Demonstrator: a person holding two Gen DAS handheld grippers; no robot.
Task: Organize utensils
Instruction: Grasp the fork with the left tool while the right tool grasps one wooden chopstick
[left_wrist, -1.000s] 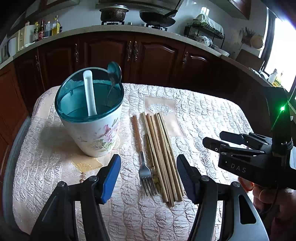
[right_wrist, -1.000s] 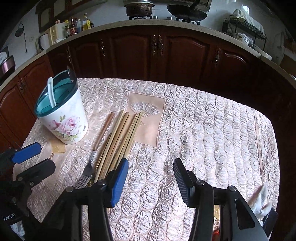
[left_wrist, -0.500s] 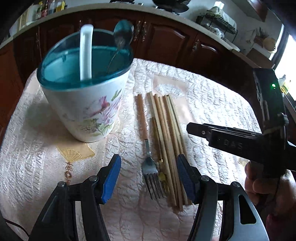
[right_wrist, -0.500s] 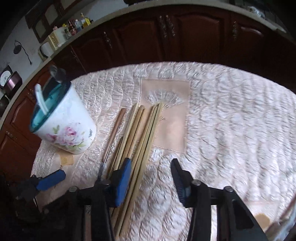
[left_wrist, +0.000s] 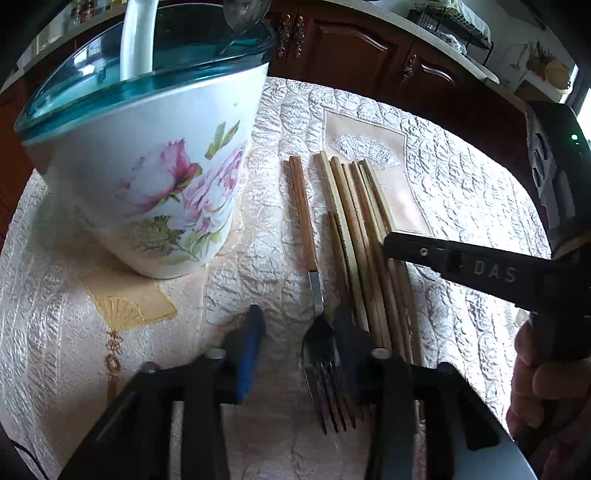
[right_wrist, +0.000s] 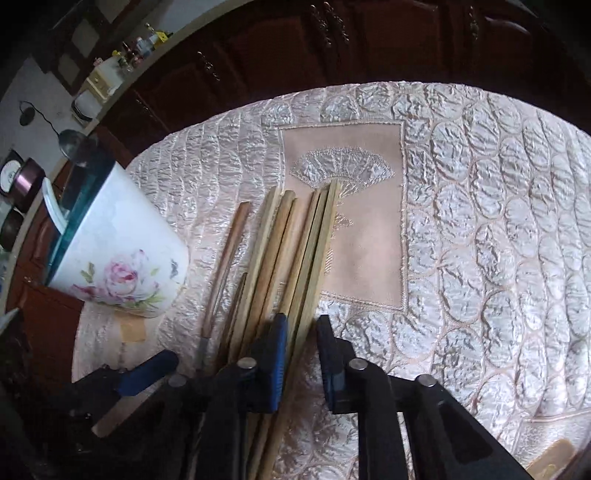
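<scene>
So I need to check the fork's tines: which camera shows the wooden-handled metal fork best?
The left wrist view: the wooden-handled metal fork lies whole, from handle to tines, between that gripper's jaws. The right wrist view shows only its handle and neck; gripper parts hide the tines.

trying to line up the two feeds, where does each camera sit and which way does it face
Left wrist: on the left gripper, angled down at the fork beside the floral cup; a hand shows.
Right wrist: on the right gripper, angled down at the chopsticks.
Shared: cup, fork, chopsticks, quilted tablecloth, each other's gripper.
</scene>
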